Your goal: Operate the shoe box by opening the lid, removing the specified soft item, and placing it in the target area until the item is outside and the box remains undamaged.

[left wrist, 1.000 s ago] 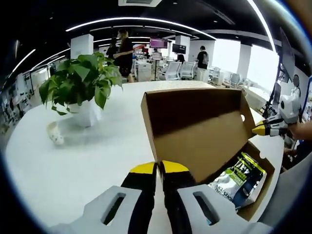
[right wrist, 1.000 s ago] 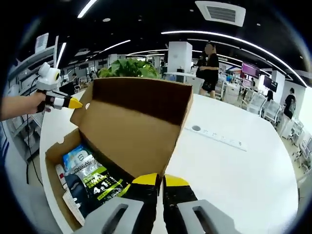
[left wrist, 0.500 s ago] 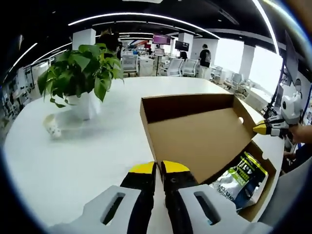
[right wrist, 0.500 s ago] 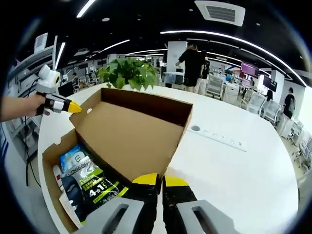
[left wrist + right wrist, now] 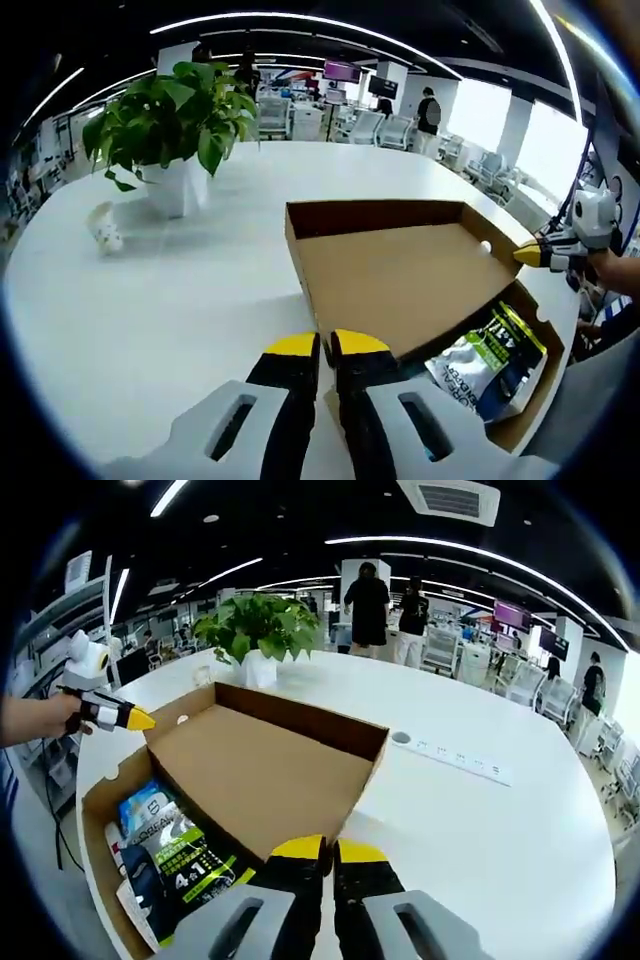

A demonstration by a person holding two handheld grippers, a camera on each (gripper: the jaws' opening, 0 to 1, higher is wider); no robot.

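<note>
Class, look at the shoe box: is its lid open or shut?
Open. The lid is swung back off the shoe box, its brown inside facing up, and the packets inside are uncovered.

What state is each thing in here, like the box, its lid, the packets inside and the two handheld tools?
Shoe box: open, standing on the white table.
Lid: swung back, nearly flat.
Soft packets: lying inside the box.
Left tool: jaws closed, at the lid's edge.
Right tool: jaws closed, at the lid's edge.
Potted plant: upright on the table.
Power strip: lying flat on the table.
</note>
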